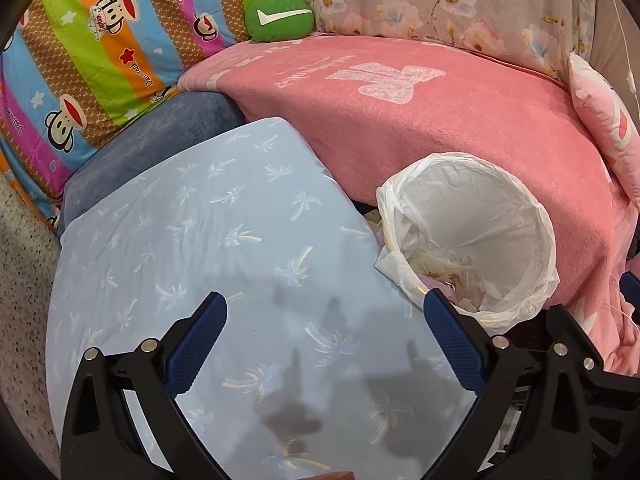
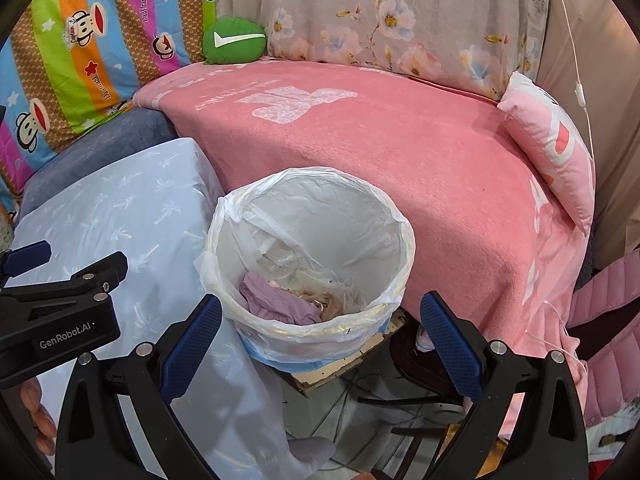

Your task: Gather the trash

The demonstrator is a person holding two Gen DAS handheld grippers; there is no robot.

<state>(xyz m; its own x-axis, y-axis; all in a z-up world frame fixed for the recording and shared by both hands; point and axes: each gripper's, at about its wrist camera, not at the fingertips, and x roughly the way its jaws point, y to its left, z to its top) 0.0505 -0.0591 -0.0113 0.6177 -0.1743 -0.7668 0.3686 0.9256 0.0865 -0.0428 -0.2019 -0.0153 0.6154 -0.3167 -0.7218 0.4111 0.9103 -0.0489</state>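
A round trash bin (image 2: 308, 320) lined with a white plastic bag stands between a pale blue cushion (image 1: 224, 248) and a pink blanket (image 2: 400, 160). Inside lie a mauve crumpled piece (image 2: 276, 300) and clear plastic scraps. The bin also shows in the left wrist view (image 1: 472, 236) at right. My left gripper (image 1: 326, 312) is open and empty above the blue cushion. My right gripper (image 2: 320, 316) is open and empty just above the bin's near rim. The left gripper's body (image 2: 56, 304) shows at the left of the right wrist view.
A green round plush (image 2: 234, 40) sits at the back. A striped monkey-print quilt (image 1: 88, 52), a floral cover (image 2: 400, 20) and a pink pillow (image 2: 556, 144) surround the bed. Cables (image 2: 400, 400) lie on the floor under the bin's board.
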